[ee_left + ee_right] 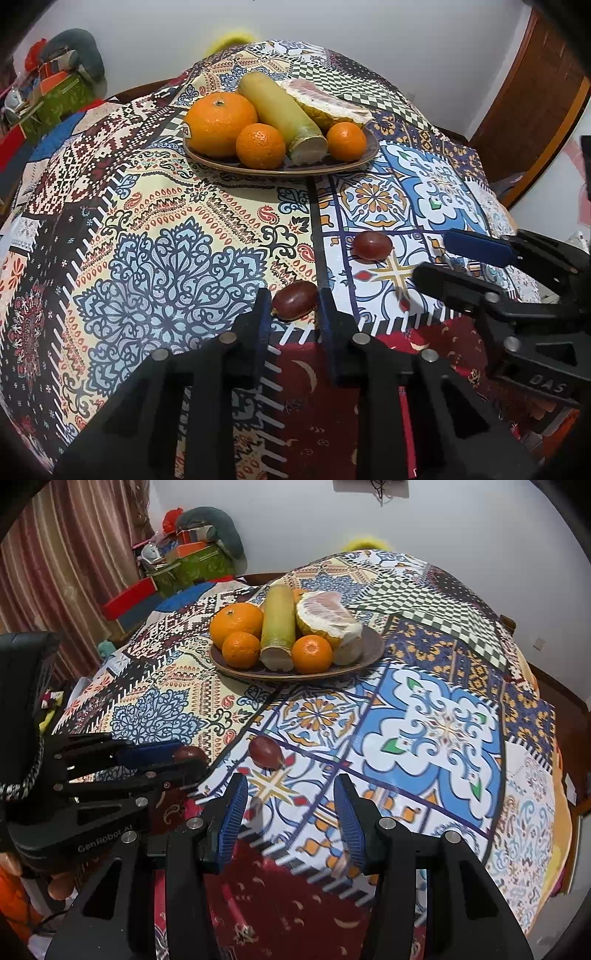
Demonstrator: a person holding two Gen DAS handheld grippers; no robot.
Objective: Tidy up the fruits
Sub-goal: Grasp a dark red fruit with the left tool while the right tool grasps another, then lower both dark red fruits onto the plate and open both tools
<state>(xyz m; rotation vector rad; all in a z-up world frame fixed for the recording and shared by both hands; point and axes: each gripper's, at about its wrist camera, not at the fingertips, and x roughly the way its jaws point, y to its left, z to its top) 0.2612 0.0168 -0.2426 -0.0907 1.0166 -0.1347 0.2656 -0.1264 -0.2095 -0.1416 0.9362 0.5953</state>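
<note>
A small dark red fruit [294, 301] lies on the patterned tablecloth near the front, and my left gripper [294, 295] is shut on it, one pad against each side. From the right wrist view the same fruit [190, 752] peeks out between the left gripper's [192, 754] fingers. A second dark red fruit [372, 246] [265, 752] lies free on the cloth, just ahead of my right gripper [291, 805] [431, 254], which is open with nothing between its blue pads. Further back a brown plate [280, 169] [369, 657] holds oranges, a sugarcane piece and a peeled pomelo piece.
The tablecloth [166, 258] covers a rounded table that drops away at the near edge and at both sides. Boxes and clutter [184, 561] are stacked behind the table on the left, by a striped curtain [74, 554]. A wooden door [532, 92] stands to the right.
</note>
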